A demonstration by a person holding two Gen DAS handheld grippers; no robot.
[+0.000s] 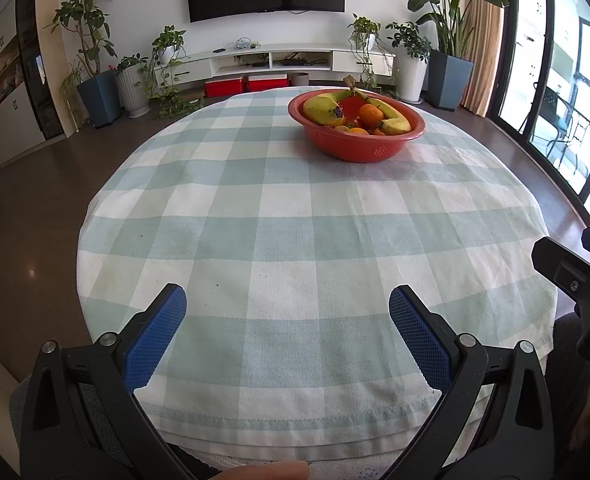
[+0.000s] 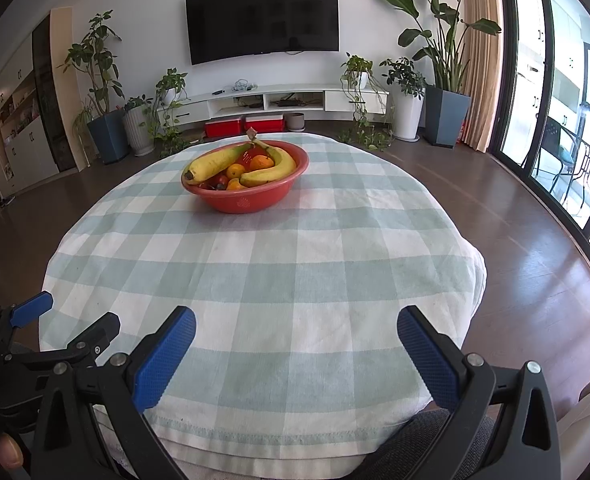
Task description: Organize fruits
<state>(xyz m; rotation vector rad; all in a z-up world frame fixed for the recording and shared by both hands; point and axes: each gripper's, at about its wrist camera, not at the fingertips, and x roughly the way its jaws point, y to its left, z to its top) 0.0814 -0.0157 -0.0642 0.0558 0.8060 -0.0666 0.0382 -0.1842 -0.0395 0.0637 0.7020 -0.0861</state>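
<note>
Both grippers hover wide apart, left [image 1: 287, 300] and right [image 2: 297, 322], gripping nothing; the bowl [image 2: 251, 200] of fruit sits well ahead of the jaws; the risk is a banana [image 2: 215, 162] rolling out if a finger clips the rim.

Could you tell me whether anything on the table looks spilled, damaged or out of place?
Nothing stands out. The red bowl sits upright on the checked tablecloth, with the bananas and oranges all inside it. No fruit lies loose on the cloth.
</note>
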